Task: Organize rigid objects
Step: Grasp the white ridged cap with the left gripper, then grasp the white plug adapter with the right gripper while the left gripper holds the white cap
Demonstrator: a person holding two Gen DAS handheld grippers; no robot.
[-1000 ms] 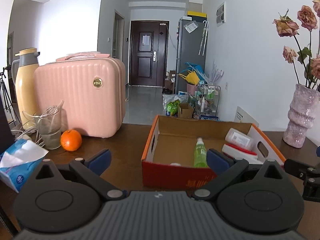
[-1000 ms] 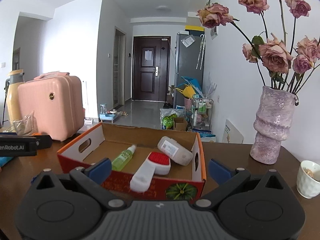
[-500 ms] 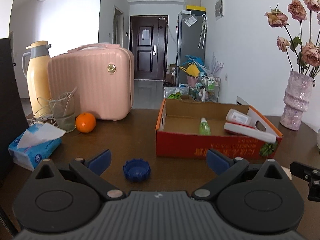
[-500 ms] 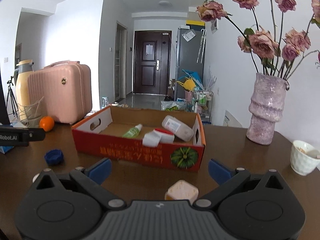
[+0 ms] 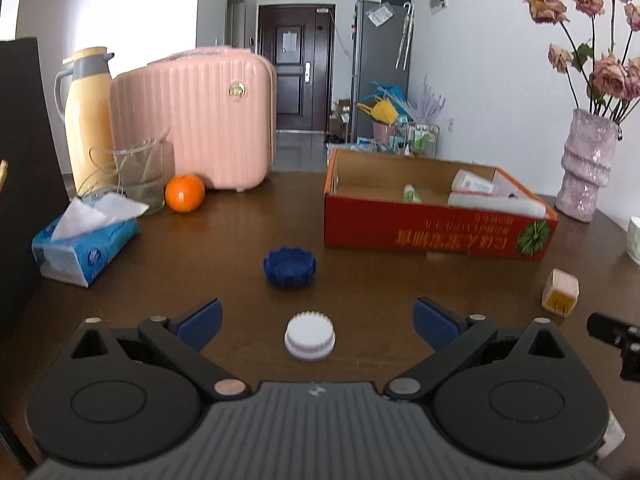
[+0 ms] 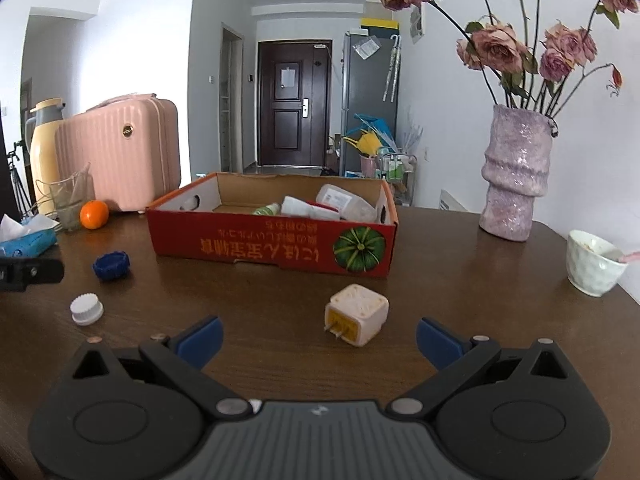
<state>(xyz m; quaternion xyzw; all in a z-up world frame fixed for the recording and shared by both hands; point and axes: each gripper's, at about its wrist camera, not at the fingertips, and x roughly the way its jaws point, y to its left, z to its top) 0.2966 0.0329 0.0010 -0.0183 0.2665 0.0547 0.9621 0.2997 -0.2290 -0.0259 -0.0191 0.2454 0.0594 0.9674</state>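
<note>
A red cardboard box (image 5: 436, 232) (image 6: 272, 244) stands on the brown table and holds a green bottle (image 5: 411, 194), a white brush and a clear container (image 6: 344, 204). My left gripper (image 5: 316, 320) is open and empty; a white cap (image 5: 310, 341) lies between its fingertips, and a blue cap (image 5: 290, 267) lies beyond it. My right gripper (image 6: 318, 334) is open and empty, with a cream plug adapter (image 6: 357, 314) lying between its fingertips. Both caps also show in the right wrist view, the white cap (image 6: 86, 309) and the blue cap (image 6: 111, 265).
A pink case (image 5: 196, 116), a yellow flask (image 5: 86, 114), a glass (image 5: 142, 178), an orange (image 5: 185, 193) and a tissue pack (image 5: 84, 246) stand at the left. A purple vase (image 6: 514, 176) and a white cup (image 6: 594, 268) stand at the right.
Both grippers have pulled back from the box and dropped lower. The blue cap, the white cap and the plug adapter have come into view on the table in front of them.
</note>
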